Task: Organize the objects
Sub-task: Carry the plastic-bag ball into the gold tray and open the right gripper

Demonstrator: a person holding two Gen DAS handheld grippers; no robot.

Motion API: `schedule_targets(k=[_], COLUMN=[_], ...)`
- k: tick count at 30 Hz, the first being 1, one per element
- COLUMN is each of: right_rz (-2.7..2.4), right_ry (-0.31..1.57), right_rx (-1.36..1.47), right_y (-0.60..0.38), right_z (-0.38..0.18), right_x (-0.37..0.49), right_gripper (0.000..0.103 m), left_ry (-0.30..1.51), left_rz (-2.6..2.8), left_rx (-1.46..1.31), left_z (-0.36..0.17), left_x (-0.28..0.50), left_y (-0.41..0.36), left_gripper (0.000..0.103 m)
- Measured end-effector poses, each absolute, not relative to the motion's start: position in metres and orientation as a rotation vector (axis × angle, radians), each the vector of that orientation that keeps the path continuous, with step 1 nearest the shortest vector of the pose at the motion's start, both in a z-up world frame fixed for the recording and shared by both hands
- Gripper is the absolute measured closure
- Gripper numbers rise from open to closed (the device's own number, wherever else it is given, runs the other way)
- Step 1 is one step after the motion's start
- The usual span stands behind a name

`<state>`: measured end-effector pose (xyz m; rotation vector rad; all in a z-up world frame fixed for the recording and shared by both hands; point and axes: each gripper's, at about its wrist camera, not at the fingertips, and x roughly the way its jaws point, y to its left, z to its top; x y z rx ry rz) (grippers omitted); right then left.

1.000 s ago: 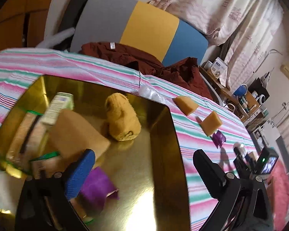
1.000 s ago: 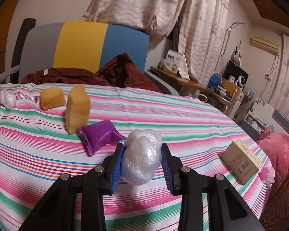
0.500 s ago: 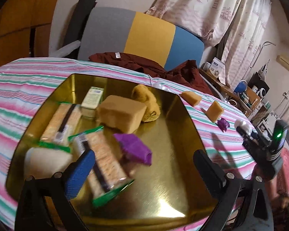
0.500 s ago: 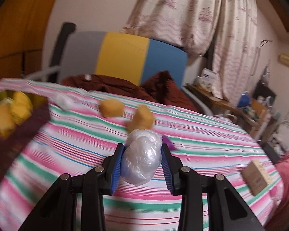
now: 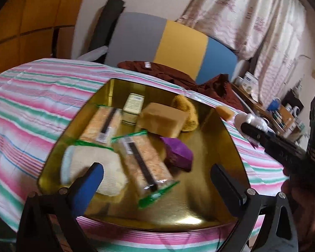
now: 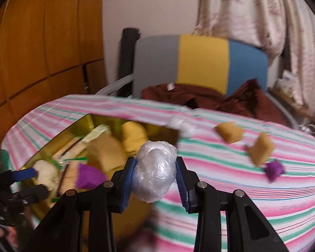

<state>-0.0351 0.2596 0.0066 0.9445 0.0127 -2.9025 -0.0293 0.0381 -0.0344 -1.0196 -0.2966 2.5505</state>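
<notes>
A gold tray (image 5: 210,216) on the striped table holds cracker packs (image 5: 145,159), a tan block (image 5: 163,121), a yellow sponge (image 5: 185,107), a purple packet (image 5: 178,153), a small box (image 5: 134,105) and a white bundle (image 5: 94,168). My left gripper (image 5: 155,178) is open and empty above the tray's near edge. My right gripper (image 6: 155,176) is shut on a clear plastic-wrapped ball (image 6: 155,172), held above the tray's right edge (image 6: 176,134); it also shows in the left wrist view (image 5: 250,124).
On the striped cloth right of the tray lie a white plastic wad (image 6: 180,126), two tan sponges (image 6: 229,134) (image 6: 260,151) and a purple packet (image 6: 274,170). A chair (image 6: 201,63) with brown clothing (image 6: 201,98) stands behind the table.
My right gripper carried the wrapped ball left, from the open cloth to the tray's right edge. My left gripper pulled back and up, so the whole tray shows.
</notes>
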Motion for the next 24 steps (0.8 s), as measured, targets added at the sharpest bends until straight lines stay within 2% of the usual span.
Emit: schedule_targets(k=[7, 13, 16, 24], right_rz=[-2.793, -2.726, -2.729, -2.761], right_ry=[0.073, -0.007, -0.043, -0.177], right_rx=[1.117, 1.265, 1.272, 1.209], right_y=[0.218, 0.216, 0.218, 0.239], right_z=[-0.012, -0.03, -0.03, -0.017], right_x=[-0.063, -0.082, -0.081, -0.066], right_gripper=[0.065, 0.063, 0.055, 0.054], left_ry=[-0.339, -0.335, -0.333, -0.343], left_rz=[2.564, 2.556, 2.553, 2.559], left_rx=[-1.042, -1.029, -1.029, -1.023], left_z=[-0.036, -0.033, -0.032, -0.031], left_x=[-0.033, -0.031, -0.03, -0.028], left_y=[0.031, 0.034, 0.034, 0.034], left_gripper=[0.001, 0.001, 0.001, 0.001])
